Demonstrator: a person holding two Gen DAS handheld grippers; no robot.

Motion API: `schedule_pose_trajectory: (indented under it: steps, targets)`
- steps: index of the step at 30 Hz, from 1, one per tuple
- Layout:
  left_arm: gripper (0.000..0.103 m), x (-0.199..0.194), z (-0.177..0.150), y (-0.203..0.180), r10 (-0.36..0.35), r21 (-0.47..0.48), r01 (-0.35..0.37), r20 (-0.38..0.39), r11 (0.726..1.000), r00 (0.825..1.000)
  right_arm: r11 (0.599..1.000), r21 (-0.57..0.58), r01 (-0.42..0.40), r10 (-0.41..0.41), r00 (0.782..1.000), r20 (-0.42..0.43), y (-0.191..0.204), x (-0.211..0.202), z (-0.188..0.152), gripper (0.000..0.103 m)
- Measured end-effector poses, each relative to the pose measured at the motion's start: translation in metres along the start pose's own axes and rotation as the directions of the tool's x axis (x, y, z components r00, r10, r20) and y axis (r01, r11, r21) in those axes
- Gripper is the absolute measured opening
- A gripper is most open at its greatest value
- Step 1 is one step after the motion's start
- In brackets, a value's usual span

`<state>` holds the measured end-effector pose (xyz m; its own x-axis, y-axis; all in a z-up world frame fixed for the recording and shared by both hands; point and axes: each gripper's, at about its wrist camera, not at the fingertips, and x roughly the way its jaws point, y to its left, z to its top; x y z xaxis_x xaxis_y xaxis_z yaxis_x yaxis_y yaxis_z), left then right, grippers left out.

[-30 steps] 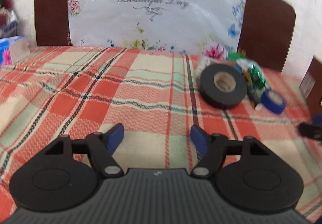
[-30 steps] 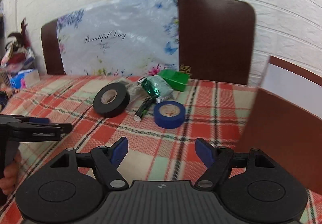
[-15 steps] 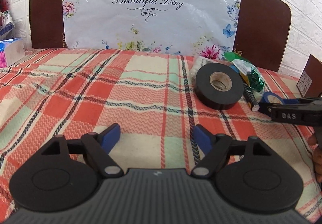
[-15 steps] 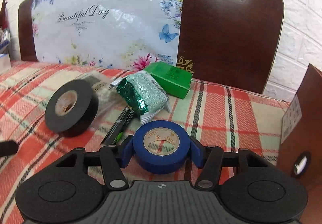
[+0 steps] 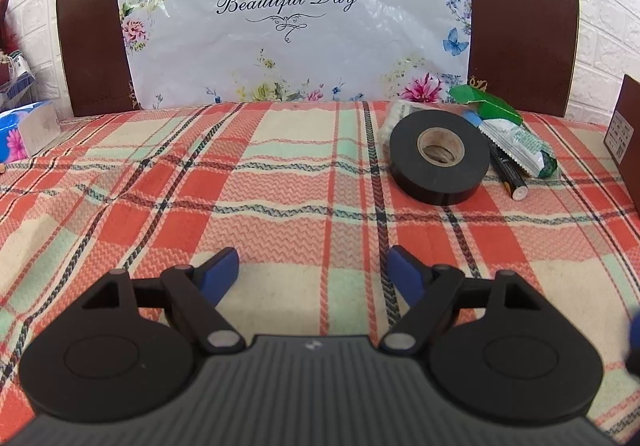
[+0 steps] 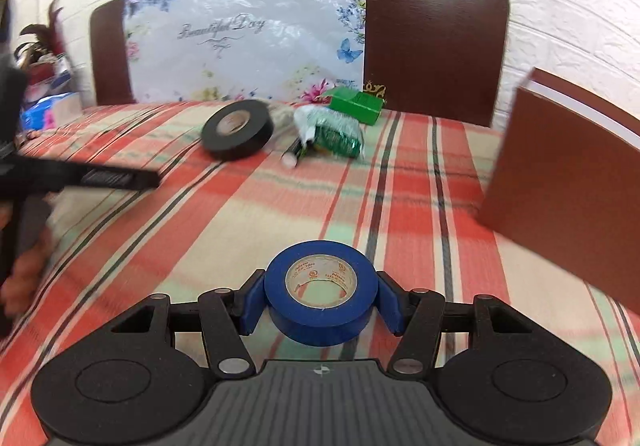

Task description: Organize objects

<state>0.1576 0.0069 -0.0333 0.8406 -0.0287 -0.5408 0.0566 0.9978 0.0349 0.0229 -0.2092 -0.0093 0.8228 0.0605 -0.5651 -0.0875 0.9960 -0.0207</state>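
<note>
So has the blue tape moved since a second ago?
Yes. The blue tape has left its spot beside the pen and black tape; shut in the right gripper, it now sits nearer the camera, toward the brown box.

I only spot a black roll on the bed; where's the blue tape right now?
In the right wrist view, the blue tape sits clamped in the right gripper, above the plaid cloth, nearer than the black tape, with the brown box to its right.
</note>
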Motion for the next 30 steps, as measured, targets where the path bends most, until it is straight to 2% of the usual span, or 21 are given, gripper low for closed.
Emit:
schedule_pose_trajectory:
  steps: [4,5,7,10,12,14,16,17,19,21,22,24,25,27,30]
  targets:
    - [0.082,-0.007,0.005,-0.005,0.03,-0.009,-0.03,-0.054,0.999,0.998,1.0,0.02,0.004,-0.004,1.0,0.006,0.001,-0.021,-0.014,0.056]
    - [0.071,-0.013,0.006,-0.006,0.011,-0.043,-0.015,-0.082,0.999,0.997,1.0,0.027,0.005,-0.005,1.0,0.005,0.001,-0.024,-0.016,0.061]
    - [0.064,-0.031,0.007,-0.013,-0.11,-0.12,0.096,-0.118,0.988,0.987,1.0,0.029,-0.006,0.006,1.0,0.005,-0.001,-0.03,-0.021,0.064]
    - [0.055,-0.06,0.007,-0.051,-0.281,-0.078,0.271,-0.15,0.959,0.948,1.0,0.026,-0.011,0.011,1.0,0.013,-0.001,-0.037,-0.027,0.065]
    - [0.055,-0.075,0.005,-0.08,-0.36,-0.027,0.361,-0.176,0.932,0.916,1.0,0.024,-0.009,0.009,1.0,0.013,0.0,-0.036,-0.028,0.066]
    - [0.055,-0.081,0.003,-0.104,-0.402,0.018,0.415,-0.217,0.91,0.89,1.0,0.023,-0.009,0.009,1.0,0.013,0.0,-0.035,-0.028,0.066]
    - [0.055,-0.081,-0.001,-0.12,-0.422,0.04,0.446,-0.252,0.894,0.871,0.999,0.03,-0.015,0.015,1.0,0.011,-0.001,-0.035,-0.027,0.066]
    - [0.051,-0.079,-0.005,-0.125,-0.422,0.049,0.45,-0.27,0.892,0.866,0.999,0.033,-0.019,0.019,1.0,0.007,-0.002,-0.033,-0.026,0.066]
    - [0.039,-0.069,-0.014,-0.133,-0.4,0.064,0.441,-0.322,0.895,0.858,0.999,0.029,-0.023,0.023,1.0,0.002,-0.003,-0.029,-0.023,0.066]
    - [0.032,-0.07,-0.018,-0.135,-0.403,0.065,0.442,-0.309,0.895,0.861,0.999,0.017,-0.028,0.028,1.0,0.0,-0.003,-0.026,-0.021,0.056]
    - [0.021,-0.07,-0.017,-0.137,-0.418,0.054,0.457,-0.322,0.888,0.849,0.999,0.012,-0.035,0.035,0.999,0.003,-0.003,-0.025,-0.021,0.056]
    - [0.02,-0.076,-0.008,-0.141,-0.398,0.051,0.437,-0.329,0.898,0.856,0.999,0.019,-0.046,0.045,0.999,0.012,-0.005,-0.027,-0.021,0.055]
    - [0.019,-0.081,0.001,-0.146,-0.404,0.068,0.444,-0.313,0.893,0.86,0.998,0.027,-0.05,0.049,0.998,0.026,-0.007,-0.03,-0.02,0.055]
    - [0.019,-0.096,0.022,-0.157,-0.434,0.108,0.473,-0.259,0.875,0.863,0.999,0.025,-0.028,0.026,0.995,0.092,-0.012,-0.041,-0.016,0.056]
    - [0.019,-0.114,0.059,-0.192,-0.482,0.175,0.513,-0.191,0.84,0.855,0.998,0.029,0.048,-0.053,0.974,0.221,-0.032,-0.063,0.0,0.056]
